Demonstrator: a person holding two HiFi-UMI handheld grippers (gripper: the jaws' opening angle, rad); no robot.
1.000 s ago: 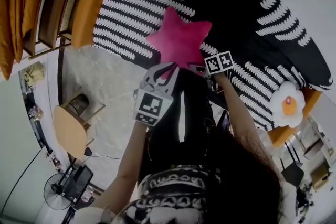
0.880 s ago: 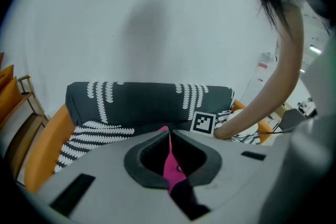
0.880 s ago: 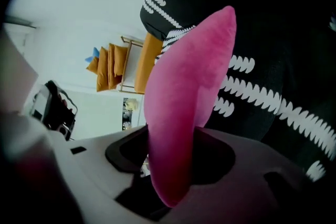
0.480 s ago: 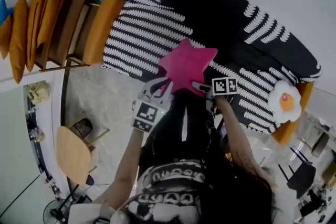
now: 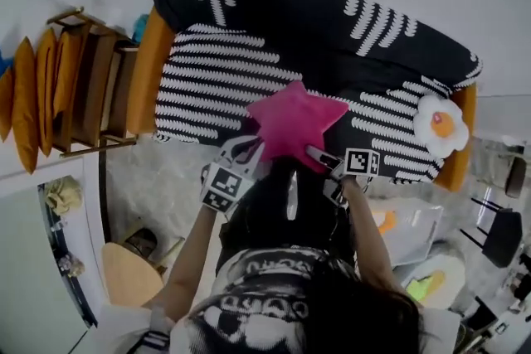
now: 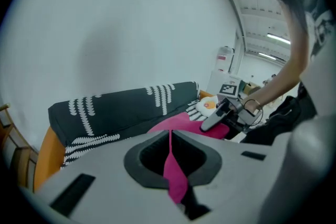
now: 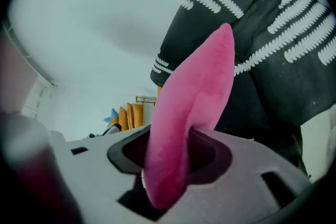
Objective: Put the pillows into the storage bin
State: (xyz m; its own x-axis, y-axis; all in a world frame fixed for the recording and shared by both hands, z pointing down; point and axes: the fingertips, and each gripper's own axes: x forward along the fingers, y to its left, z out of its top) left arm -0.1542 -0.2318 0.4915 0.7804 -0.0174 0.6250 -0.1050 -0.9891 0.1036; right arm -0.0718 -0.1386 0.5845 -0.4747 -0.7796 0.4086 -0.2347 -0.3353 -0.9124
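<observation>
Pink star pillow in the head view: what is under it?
Around the pink star pillow only the striped sofa shows, with the person's dark clothing at its lower tip. The sofa surface directly beneath is covered.

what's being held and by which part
The pink star pillow: left gripper on one lower point, right gripper on another, its jaws having just closed further.

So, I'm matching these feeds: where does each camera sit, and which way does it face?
Head view: on the person's head, facing steeply down at the sofa, pillow, left gripper and right gripper; forearms show.
Left gripper view: on the left gripper, along jaws shut on the pillow, toward the sofa; the right forearm shows.
Right gripper view: on the right gripper, along jaws that have just been closing on the pillow, toward the sofa; no person clearly shows.
Shared: pillow and sofa.
</observation>
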